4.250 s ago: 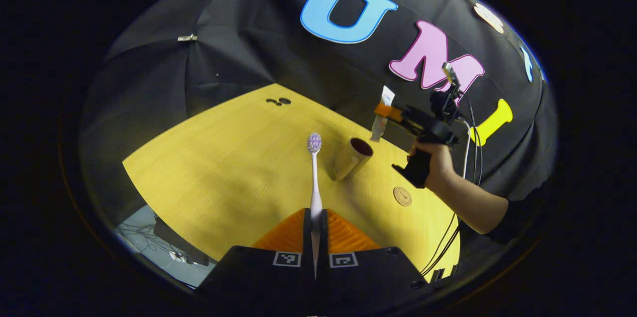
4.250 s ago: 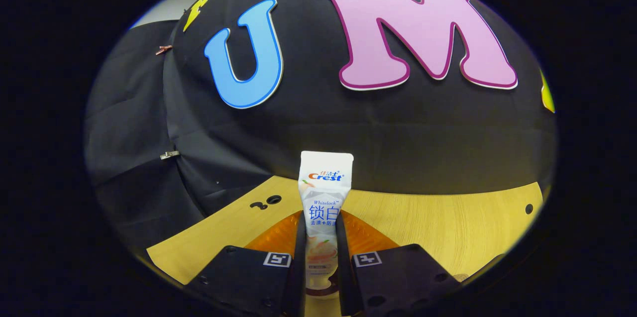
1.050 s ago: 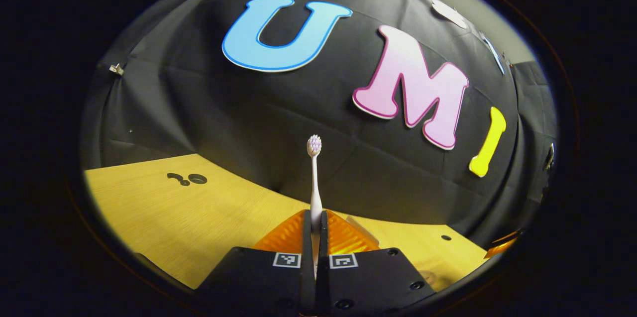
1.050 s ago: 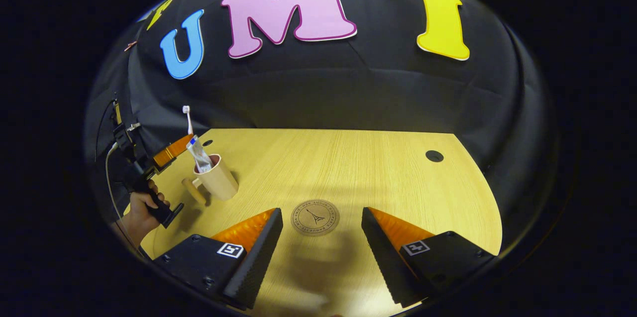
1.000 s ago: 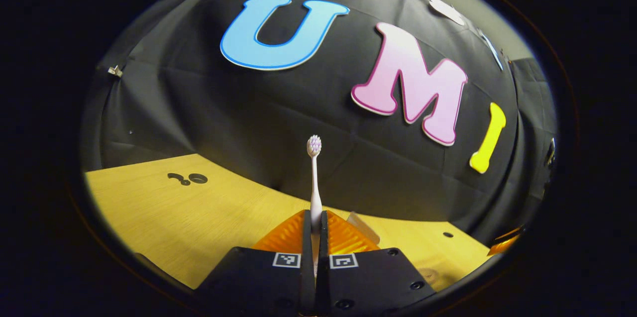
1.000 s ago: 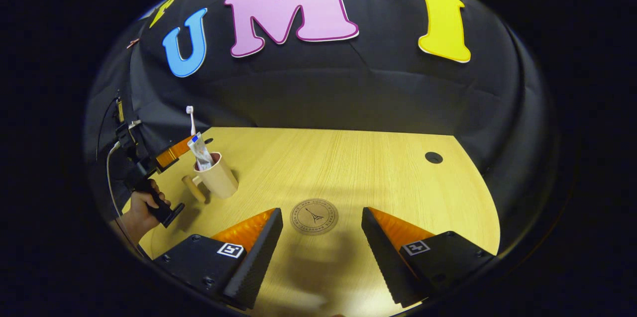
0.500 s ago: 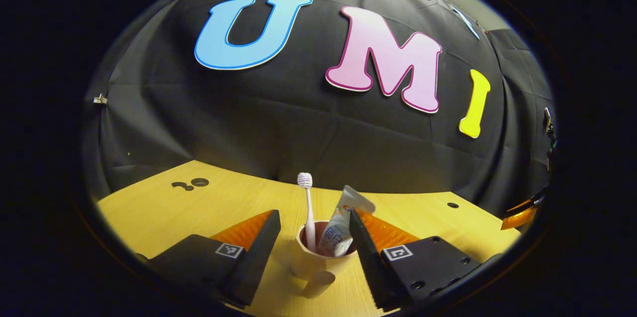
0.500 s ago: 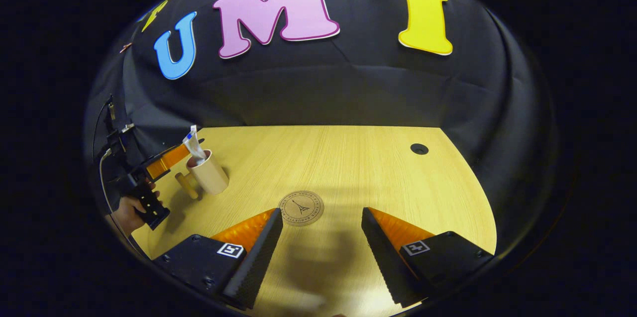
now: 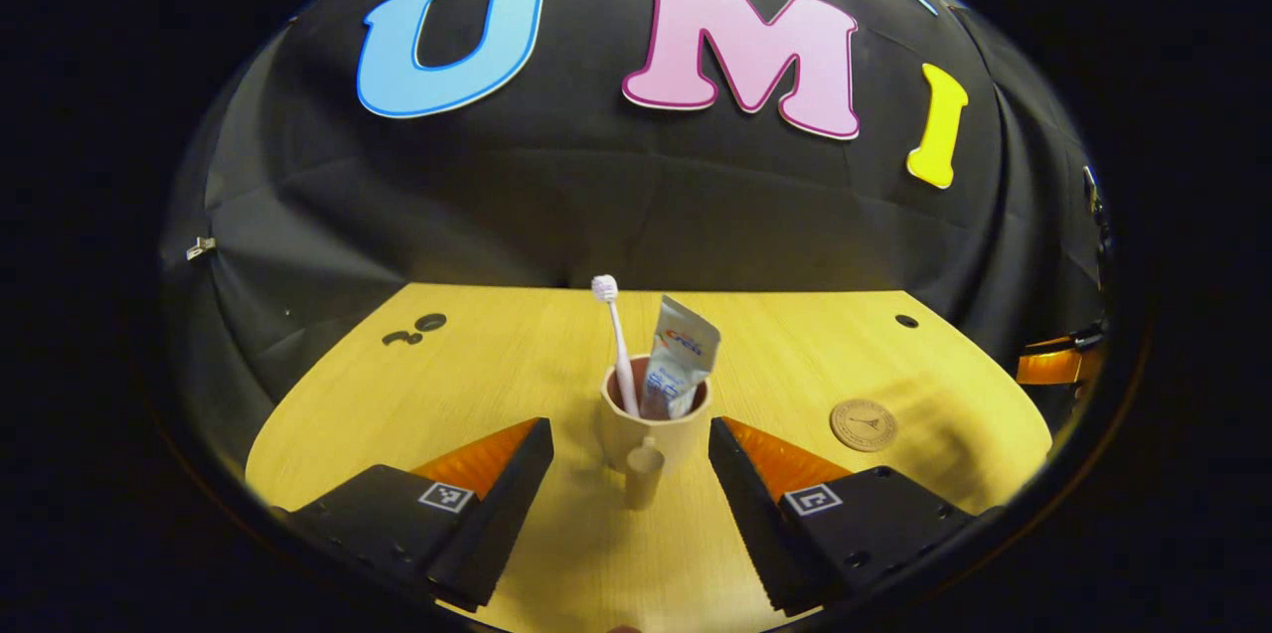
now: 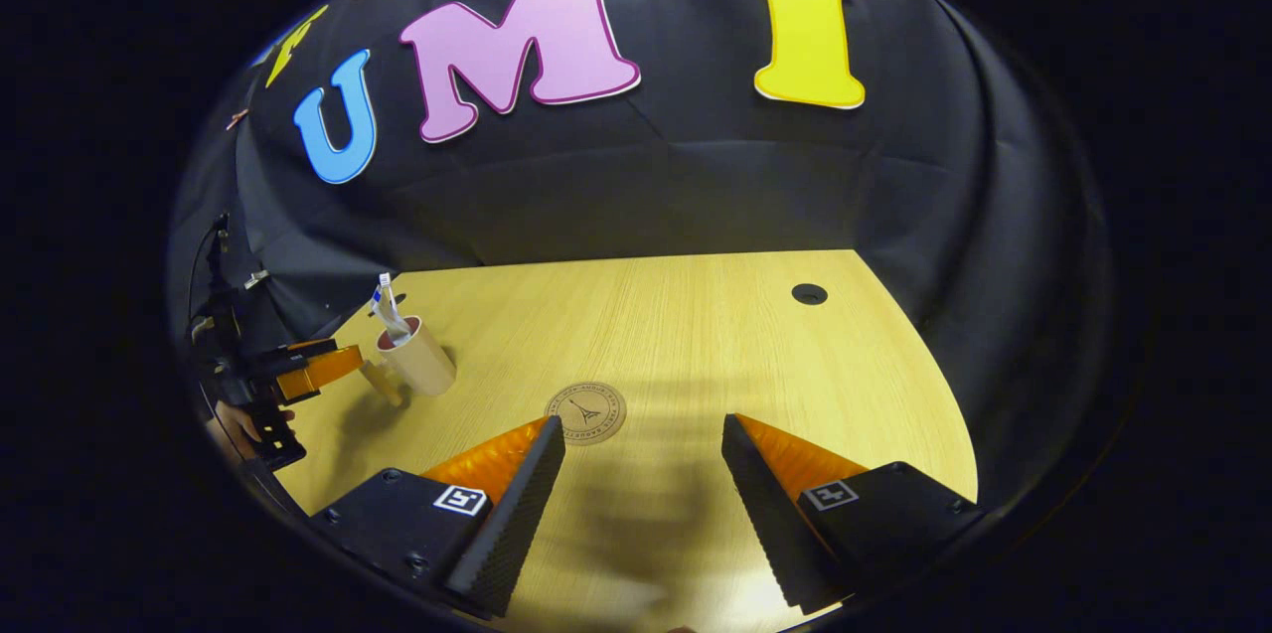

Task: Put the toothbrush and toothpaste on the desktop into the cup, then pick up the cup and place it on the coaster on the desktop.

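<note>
A beige cup stands upright on the wooden desktop, its handle pointing toward me. A white toothbrush and a toothpaste tube stand inside it. My left gripper is open, with the cup just ahead of the gap between its fingers and touching neither. A round brown coaster lies to the cup's right. In the right gripper view, my right gripper is open and holds nothing, with the coaster just beyond its left fingertip. The cup and the left gripper are far left.
The desktop has cable holes at the back. Black cloth walls close in behind and beside it. A hand holds the left gripper at the desk's left edge. Part of the right gripper shows at the far right.
My left gripper opened and let the toothbrush drop into the cup beside the toothpaste, then drew back and tilted down. The right gripper stayed open and drifted slightly right of the coaster.
</note>
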{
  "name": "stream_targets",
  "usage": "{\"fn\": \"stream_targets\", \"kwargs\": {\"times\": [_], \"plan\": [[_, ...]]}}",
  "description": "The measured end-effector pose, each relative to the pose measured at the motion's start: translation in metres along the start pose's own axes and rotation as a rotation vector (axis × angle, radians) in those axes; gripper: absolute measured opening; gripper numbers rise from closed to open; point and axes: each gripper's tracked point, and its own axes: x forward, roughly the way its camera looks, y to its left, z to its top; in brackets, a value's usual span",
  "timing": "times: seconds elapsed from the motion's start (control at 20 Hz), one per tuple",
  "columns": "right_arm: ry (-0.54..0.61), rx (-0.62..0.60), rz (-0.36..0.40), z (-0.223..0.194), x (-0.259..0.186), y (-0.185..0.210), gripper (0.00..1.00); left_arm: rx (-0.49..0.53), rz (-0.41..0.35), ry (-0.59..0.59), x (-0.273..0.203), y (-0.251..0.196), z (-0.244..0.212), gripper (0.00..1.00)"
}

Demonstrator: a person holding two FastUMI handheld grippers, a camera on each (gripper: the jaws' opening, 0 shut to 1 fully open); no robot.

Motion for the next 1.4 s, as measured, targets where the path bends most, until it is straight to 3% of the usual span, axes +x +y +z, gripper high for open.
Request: {"fn": "stream_targets", "kwargs": {"times": [0.3, 0.5, 0.9, 1.1, 1.15, 1.2, 1.4], "plan": [[0.037, 0.058, 0.053, -0.015, -0.031, 0.008, 0.98, 0.018, -0.010, 0.189, 0.005, -0.011, -0.015, 0.98], [0.033, 0.071, 0.058, -0.019, -0.046, 0.010, 0.98, 0.048, 0.035, 0.352, 0.023, 0.001, -0.037, 1.00], [0.023, 0.206, -0.061, -0.039, -0.076, -0.026, 0.98, 0.000, 0.004, 0.645, 0.052, 0.003, -0.068, 0.98], [0.016, 0.275, -0.120, -0.043, -0.083, -0.044, 0.98, 0.091, -0.017, 0.756, 0.059, 0.007, -0.073, 0.98], [0.014, 0.288, -0.131, -0.043, -0.084, -0.047, 0.98, 0.121, -0.033, 0.782, 0.060, 0.007, -0.072, 0.92], [0.011, 0.296, -0.141, -0.042, -0.085, -0.050, 0.98, 0.156, -0.039, 0.797, 0.062, 0.009, -0.071, 0.97], [-0.015, 0.322, -0.160, -0.039, -0.094, -0.058, 0.98, 0.228, -0.051, 0.832, 0.074, 0.010, -0.065, 0.90]]}}
